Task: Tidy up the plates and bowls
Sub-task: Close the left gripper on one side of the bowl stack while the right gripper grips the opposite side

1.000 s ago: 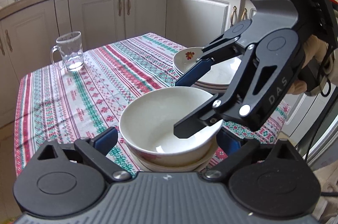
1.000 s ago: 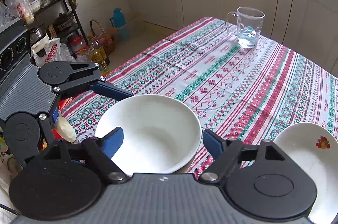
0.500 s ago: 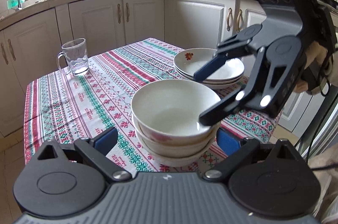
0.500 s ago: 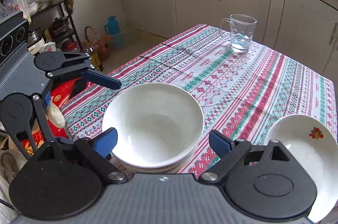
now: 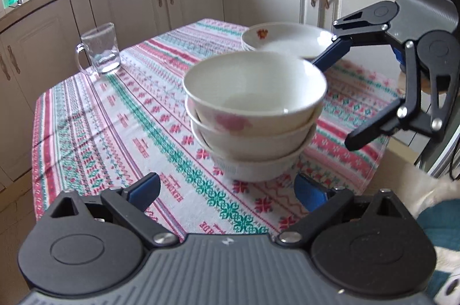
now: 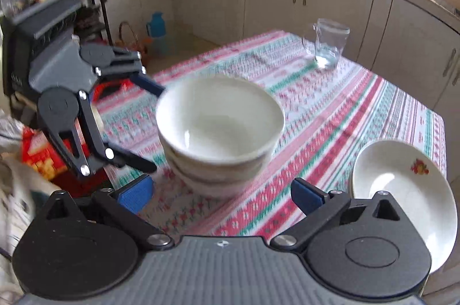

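The right gripper [image 6: 221, 197] has its jaws opening, blue pads spread wide with nothing between them; the stack of bowls [image 6: 220, 132] stands just ahead of the pads, on its own, so this looks like a release with the gripper clear of the rim. The left gripper [image 5: 227, 191] is likewise spread wide and empty, its pads just short of the foot of the same stack, apart from it as far as the left wrist view shows. Seen from either side, each gripper flanks the stack without touching it, which suits two hands that steadied a bowl and now leave it to sit by its own weight. The bowls are nested, three by the rims that show, upright and roughly centred, near the table's edge on the striped tablecloth [image 5: 161, 129]. Beyond them, well apart, lies a pile of shallow plates [image 5: 287, 41] with a red flower mark on the top one; like is kept with like, which is probably the point of the sorting. A glass mug [image 5: 99, 50] stands alone toward the far corner, out of the way. Cabinets [image 5: 135, 5] run along the wall behind the table.
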Action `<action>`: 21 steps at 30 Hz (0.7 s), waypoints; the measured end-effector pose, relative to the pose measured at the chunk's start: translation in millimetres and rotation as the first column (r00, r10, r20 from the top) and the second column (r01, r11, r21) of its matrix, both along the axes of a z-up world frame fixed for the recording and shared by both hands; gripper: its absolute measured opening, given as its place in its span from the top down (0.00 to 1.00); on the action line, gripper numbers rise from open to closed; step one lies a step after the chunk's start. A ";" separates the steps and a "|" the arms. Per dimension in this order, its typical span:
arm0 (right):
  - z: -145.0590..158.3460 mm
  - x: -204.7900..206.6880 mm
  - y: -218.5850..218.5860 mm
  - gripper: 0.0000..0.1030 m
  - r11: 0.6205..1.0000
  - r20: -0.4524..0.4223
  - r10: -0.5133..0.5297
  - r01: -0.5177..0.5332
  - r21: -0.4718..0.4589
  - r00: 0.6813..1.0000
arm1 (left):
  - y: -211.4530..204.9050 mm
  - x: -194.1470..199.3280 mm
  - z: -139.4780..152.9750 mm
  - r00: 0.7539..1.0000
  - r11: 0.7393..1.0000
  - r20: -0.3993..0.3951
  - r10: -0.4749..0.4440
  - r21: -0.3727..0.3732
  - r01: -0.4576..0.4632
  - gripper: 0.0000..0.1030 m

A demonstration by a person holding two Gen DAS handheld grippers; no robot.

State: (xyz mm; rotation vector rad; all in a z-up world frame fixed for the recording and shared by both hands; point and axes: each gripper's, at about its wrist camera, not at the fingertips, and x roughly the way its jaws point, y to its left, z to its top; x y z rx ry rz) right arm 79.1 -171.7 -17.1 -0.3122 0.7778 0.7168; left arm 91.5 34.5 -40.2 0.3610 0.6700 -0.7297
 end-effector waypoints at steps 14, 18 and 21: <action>-39.5 14.3 3.0 0.00 0.999 -0.016 -0.001 0.000 -0.043 1.000 | -3.8 19.8 -15.4 0.997 0.998 -0.040 -0.069 0.002 0.069 0.06; -39.5 22.4 7.9 0.00 0.998 -0.015 0.035 -0.036 -0.048 0.999 | -5.9 26.5 -13.4 0.992 0.993 -0.042 -0.115 -0.005 0.115 0.08; -38.2 26.4 12.1 0.00 0.996 -0.010 0.070 -0.070 -0.054 0.998 | -8.5 30.3 -11.6 0.985 0.986 -0.040 -0.166 0.007 0.167 0.10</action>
